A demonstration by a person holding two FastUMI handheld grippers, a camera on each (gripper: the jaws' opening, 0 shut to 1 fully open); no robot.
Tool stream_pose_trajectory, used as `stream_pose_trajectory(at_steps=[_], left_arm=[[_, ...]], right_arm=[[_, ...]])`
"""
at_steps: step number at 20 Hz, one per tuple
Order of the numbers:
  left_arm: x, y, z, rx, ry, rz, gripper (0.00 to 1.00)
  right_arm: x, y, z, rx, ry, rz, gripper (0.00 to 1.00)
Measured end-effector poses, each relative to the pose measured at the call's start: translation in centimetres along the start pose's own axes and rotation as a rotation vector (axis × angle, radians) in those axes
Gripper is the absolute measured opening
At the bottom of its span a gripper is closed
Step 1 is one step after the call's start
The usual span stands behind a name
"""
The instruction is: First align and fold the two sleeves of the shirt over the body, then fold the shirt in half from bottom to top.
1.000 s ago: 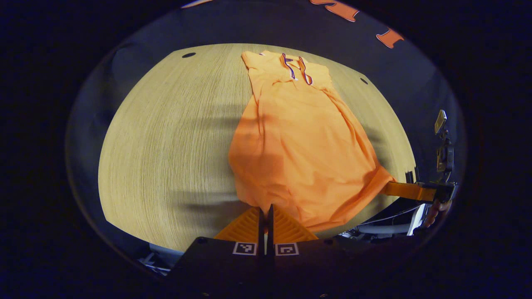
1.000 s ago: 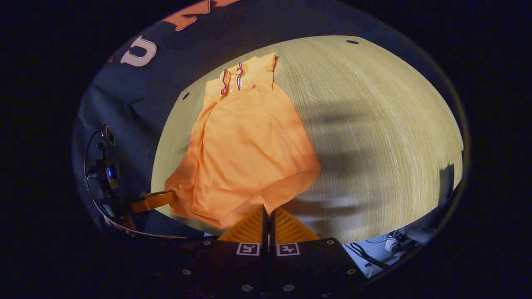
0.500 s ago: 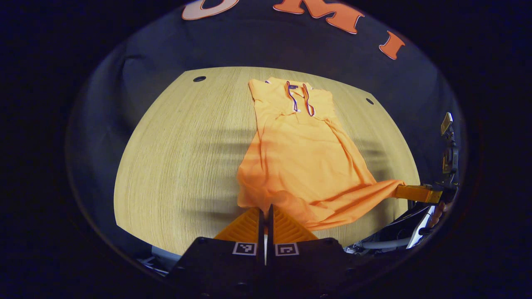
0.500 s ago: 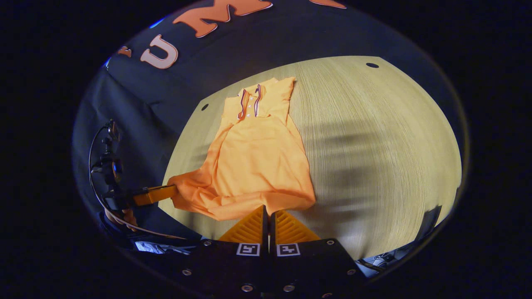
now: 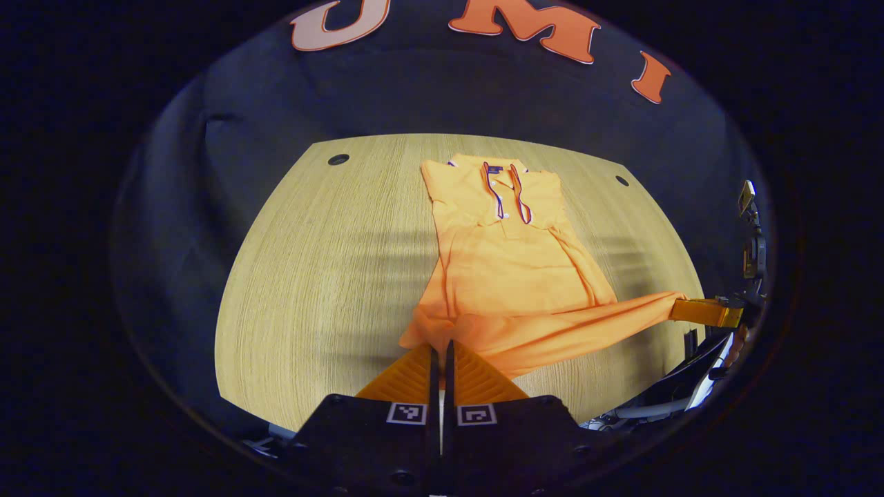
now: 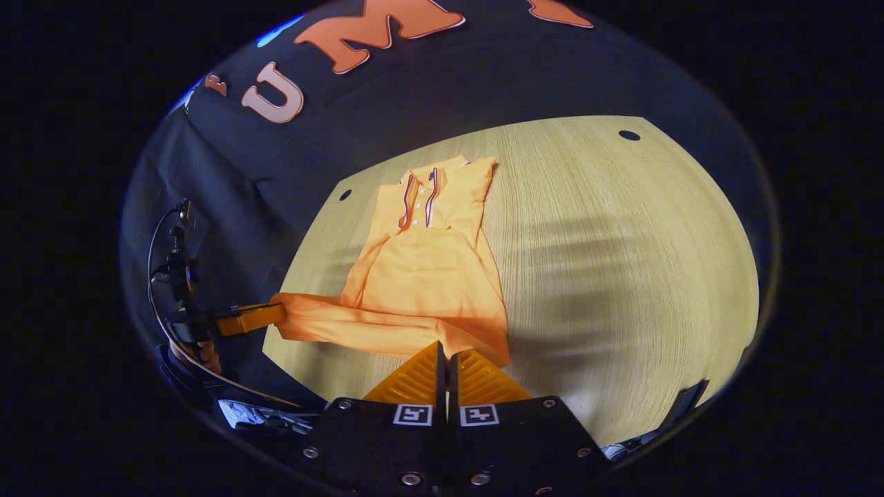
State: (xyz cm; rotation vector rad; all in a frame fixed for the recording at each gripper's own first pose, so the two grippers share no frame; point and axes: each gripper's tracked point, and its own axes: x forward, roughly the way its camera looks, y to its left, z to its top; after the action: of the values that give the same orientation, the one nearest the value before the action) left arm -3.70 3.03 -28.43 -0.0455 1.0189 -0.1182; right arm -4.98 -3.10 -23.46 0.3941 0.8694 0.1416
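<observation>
Clamped at bottom centre of the left gripper view, the hem (image 5: 552,328) of the shirt (image 5: 507,266) is pinched by the left gripper (image 5: 440,351), fingers pressed together w/ cloth betw. them. Same is seen in the right gripper view: right gripper (image 6: 443,352) is clenched on the hem's other corner at bottom centre. The hem is held stretched betw. the two grippers as a raised band across the lower part of the shirt. In the left gripper view the right gripper's fingers (image 5: 704,310) are seen at far right w/ the hem end held; a hand (image 5: 733,343) is glimpsed just below. Farther up, the shirt body is laid flat on the table (image 5: 311,276), collar (image 5: 507,193) toward top centre, near the table's far edge.
</observation>
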Motion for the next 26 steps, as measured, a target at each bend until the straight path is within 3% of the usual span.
stream_pose_trajectory(at_steps=[16,26], left_arm=[[4.3,2.1,13.6,0.076,-0.099,-0.012,0.02],[9.8,3.3,20.5,0.051,-0.105,-0.039,0.02]], right_arm=[[3.2,-0.6,11.9,-0.02,-0.117,-0.105,0.01],[7.8,-1.2,18.9,0.001,-0.133,-0.15,0.01]])
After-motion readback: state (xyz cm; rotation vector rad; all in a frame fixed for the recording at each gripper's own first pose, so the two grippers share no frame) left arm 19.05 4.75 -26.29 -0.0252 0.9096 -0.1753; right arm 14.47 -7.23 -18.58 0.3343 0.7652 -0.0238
